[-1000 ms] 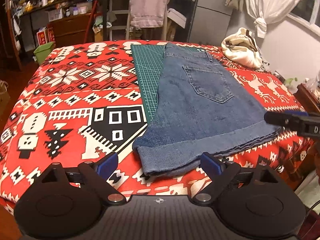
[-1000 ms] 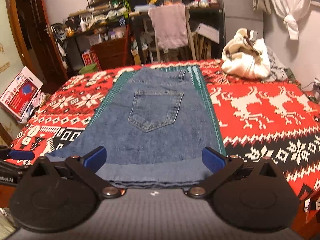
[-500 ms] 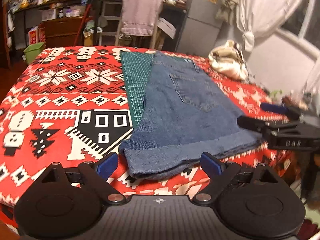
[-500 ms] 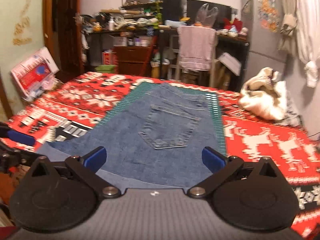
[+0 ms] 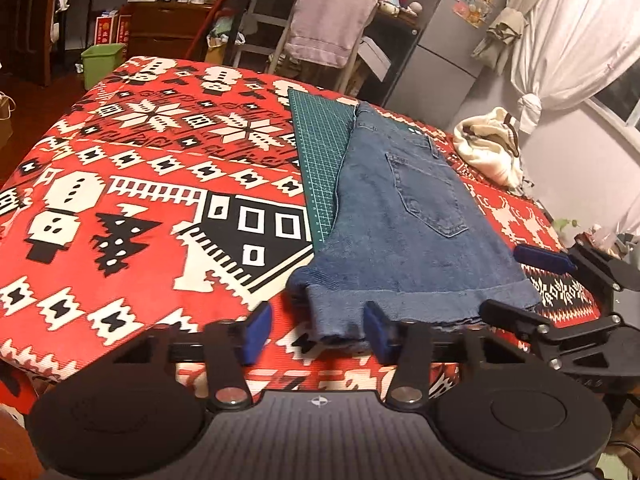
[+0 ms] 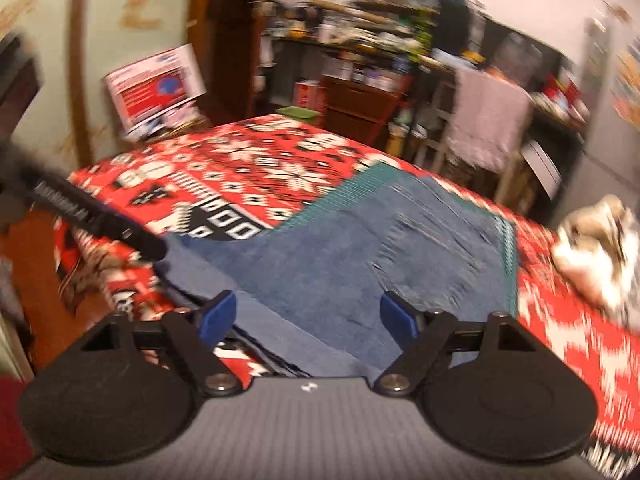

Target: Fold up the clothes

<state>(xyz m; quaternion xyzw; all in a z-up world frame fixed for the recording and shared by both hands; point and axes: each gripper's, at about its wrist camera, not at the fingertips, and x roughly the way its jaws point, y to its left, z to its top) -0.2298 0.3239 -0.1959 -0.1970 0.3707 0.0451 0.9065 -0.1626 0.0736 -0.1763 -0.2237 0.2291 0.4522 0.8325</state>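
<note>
Blue denim shorts [image 5: 404, 236] lie flat, folded in half with a back pocket up, on a green cutting mat [image 5: 320, 160] over the red patterned tablecloth [image 5: 140, 184]. My left gripper [image 5: 318, 330] is open at the near edge, its fingers either side of the shorts' left hem corner. The right gripper [image 5: 516, 280] shows at the right, its blue pads around the right hem corner. In the blurred right wrist view, my right gripper [image 6: 308, 316] is open over the shorts [image 6: 320, 264], with the hem between its fingers. The left gripper's finger [image 6: 100, 220] pokes in from the left.
A cream bundle of cloth [image 5: 492, 148] lies at the table's far right. Beyond the table stand a chair with a pink towel [image 5: 328, 28], a green bin [image 5: 102, 60], cluttered shelves and a grey fridge [image 5: 452, 28]. The table's near edge drops off just below the grippers.
Both grippers have moved in toward the shorts' hem and narrowed their jaws. The left one now straddles the left hem corner; the right one has swung leftward, blurring its view.
</note>
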